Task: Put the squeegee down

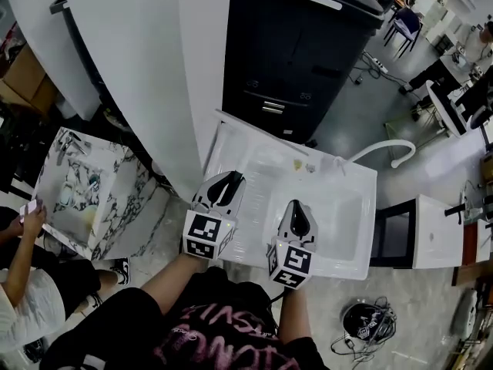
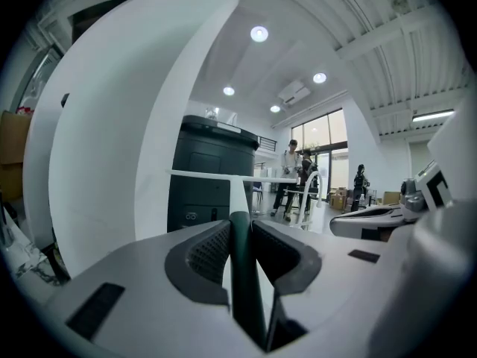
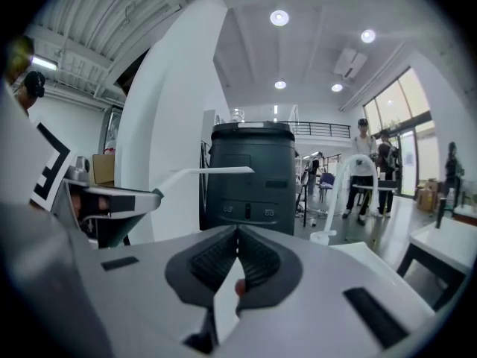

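**Both grippers over the sink, squeegee in hand.** Nearest the person, the left gripper (image 2: 240, 219) is closed on the squeegee (image 2: 244, 282), a narrow dark green strip standing upright between the ribbed pads (image 2: 211, 250). The jaws are only as far apart as the strip is thick. The right gripper (image 3: 237, 234) is closed tip to tip and holds nothing that can be made out. A white wedge and a small reddish spot show behind its tips, and neither can be identified. Both grippers hang side by side over the white sink (image 1: 362, 206). Its faucet (image 1: 389, 151) curves up at the far right. Beyond stand a dark cabinet (image 1: 308, 45) and a white pillar (image 1: 146, 68).

**Step in hand.** The squeegee has yet to be set down. This is probably best done by lowering the left gripper until the squeegee rests on the sink surface. The jaws should part only then, so that it does not drop or tip, and the right gripper should keep to the side.

**Views compared.** Only the left gripper view shows the strip and the pads' contact with it; from the head view the squeegee cannot be picked out. Only the head view shows the basin beneath the grippers. Both gripper views look level, towards the cabinet and the room behind.
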Tool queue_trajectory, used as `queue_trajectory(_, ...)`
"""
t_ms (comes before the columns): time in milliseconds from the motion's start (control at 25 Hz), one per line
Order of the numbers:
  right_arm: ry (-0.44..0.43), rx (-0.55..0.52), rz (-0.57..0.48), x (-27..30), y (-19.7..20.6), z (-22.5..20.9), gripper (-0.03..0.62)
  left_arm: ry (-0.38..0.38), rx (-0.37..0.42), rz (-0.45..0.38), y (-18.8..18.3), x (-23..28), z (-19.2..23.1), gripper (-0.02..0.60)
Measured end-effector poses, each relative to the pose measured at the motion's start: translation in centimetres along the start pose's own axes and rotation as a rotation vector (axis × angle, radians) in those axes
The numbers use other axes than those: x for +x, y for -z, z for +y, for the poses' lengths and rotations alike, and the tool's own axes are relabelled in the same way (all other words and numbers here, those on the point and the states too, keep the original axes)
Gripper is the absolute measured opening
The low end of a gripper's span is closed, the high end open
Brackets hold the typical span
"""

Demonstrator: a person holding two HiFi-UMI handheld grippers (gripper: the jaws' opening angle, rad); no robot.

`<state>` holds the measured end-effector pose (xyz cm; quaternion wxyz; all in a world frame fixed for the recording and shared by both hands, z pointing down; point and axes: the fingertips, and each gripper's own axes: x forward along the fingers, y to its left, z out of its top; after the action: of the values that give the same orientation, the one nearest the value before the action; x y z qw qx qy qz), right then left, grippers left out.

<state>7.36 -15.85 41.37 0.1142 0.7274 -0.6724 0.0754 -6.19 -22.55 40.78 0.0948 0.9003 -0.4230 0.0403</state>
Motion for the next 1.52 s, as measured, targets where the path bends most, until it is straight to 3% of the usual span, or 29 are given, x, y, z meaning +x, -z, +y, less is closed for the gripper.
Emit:
queue_trajectory(480,0.05,-0.007,0.011,0.4,-0.1,-0.7,0.021,0.038,-0.015,0.013,0.3,1.3,0.1,0.096)
queue_trajectory(1520,-0.08,0.028,0.007,4.5,0.1,-6.1,0.021,-0.099,0.011,0.035,-0.2,5.3,-1.6,0.097)
